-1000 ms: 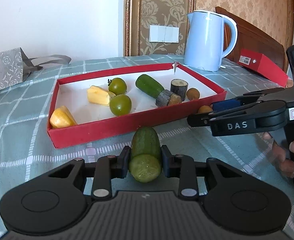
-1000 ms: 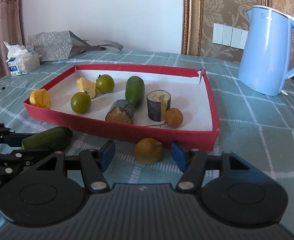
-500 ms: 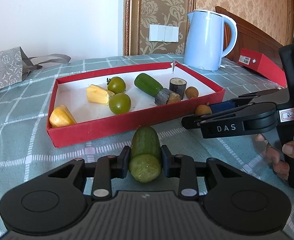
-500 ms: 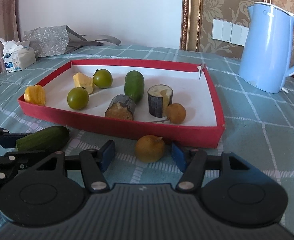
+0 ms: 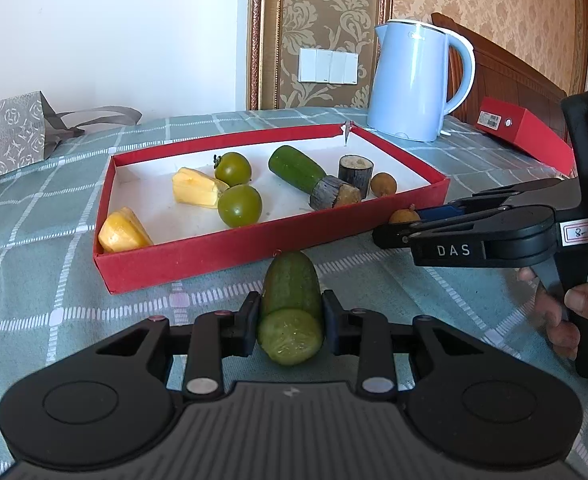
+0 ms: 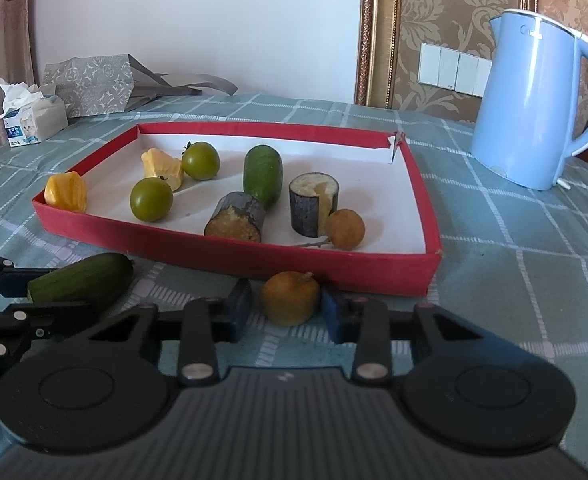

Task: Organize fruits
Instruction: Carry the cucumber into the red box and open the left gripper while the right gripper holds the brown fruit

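My left gripper (image 5: 290, 320) is shut on a cut green cucumber piece (image 5: 291, 304), just in front of the red tray (image 5: 198, 252); the piece also shows in the right wrist view (image 6: 82, 280). My right gripper (image 6: 286, 308) is partly closed around a small brown round fruit (image 6: 291, 297) on the cloth before the tray's front wall (image 6: 374, 272); a gap remains on its left side. The tray holds two green tomatoes (image 6: 151, 199), yellow fruit pieces (image 6: 162, 166), a cucumber piece (image 6: 263, 174), two dark cut stubs (image 6: 313, 208) and another brown fruit (image 6: 345, 229).
A blue kettle (image 6: 534, 100) stands right of the tray. A grey paper bag (image 6: 94, 84) and a tissue pack (image 6: 34, 120) are at the back left. A red box (image 5: 526, 136) lies at the far right. The table has a green checked cloth (image 6: 514, 260).
The right gripper's fingers have narrowed around the brown fruit and it sits closer between them. The left gripper still holds the cucumber piece, slightly farther from the tray.
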### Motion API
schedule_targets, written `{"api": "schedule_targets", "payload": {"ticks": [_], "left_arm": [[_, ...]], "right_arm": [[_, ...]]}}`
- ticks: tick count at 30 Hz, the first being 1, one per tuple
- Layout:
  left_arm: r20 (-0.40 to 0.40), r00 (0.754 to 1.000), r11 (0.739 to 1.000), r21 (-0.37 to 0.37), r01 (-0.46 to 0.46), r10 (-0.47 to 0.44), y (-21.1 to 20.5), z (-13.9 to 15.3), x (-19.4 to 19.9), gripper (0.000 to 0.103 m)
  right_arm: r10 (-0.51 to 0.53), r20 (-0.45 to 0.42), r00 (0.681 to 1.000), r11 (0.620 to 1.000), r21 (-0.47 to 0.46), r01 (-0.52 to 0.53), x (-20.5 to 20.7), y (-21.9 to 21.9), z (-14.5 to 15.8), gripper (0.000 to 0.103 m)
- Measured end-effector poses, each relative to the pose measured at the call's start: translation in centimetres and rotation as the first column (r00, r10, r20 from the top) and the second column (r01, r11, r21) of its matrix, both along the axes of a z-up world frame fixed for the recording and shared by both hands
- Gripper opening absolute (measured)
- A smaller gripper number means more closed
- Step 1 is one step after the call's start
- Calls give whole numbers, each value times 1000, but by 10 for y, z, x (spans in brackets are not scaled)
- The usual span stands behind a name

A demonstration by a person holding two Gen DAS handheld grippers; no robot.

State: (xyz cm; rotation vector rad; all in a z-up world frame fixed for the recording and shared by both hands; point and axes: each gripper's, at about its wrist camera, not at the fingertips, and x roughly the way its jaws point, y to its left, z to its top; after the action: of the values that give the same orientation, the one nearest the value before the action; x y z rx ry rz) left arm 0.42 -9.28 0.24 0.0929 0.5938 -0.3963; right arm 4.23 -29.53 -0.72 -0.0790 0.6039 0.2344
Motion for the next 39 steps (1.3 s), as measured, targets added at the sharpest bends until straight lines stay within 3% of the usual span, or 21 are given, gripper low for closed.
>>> {"api": "schedule_targets", "payload": {"ticks": [5,16,26,35,39], "left_arm": [[1,1000,1000,3,0,0,0,0,-1,31],[6,1000,1000,-11,4,-4,1,1,-1,31],[83,997,997,-83,-1,8,9,15,-13,31],[110,993,997,-67,-30,37,5,18,-12,31],[153,986,994,-101,-45,60,9,31,-16,31]], "right_arm": [[-4,14,1000,1000,-16,4,-1,1,0,30],[-8,45,999,1000,-30,9,-11,3,1,29],[-11,66,998,1000,9,10,-22,-4,7,29],[-5,69,998,1000,17,4,-24,-6,8,29],[10,64,998,1000,7,-10,-25,-3,7,29]]}}
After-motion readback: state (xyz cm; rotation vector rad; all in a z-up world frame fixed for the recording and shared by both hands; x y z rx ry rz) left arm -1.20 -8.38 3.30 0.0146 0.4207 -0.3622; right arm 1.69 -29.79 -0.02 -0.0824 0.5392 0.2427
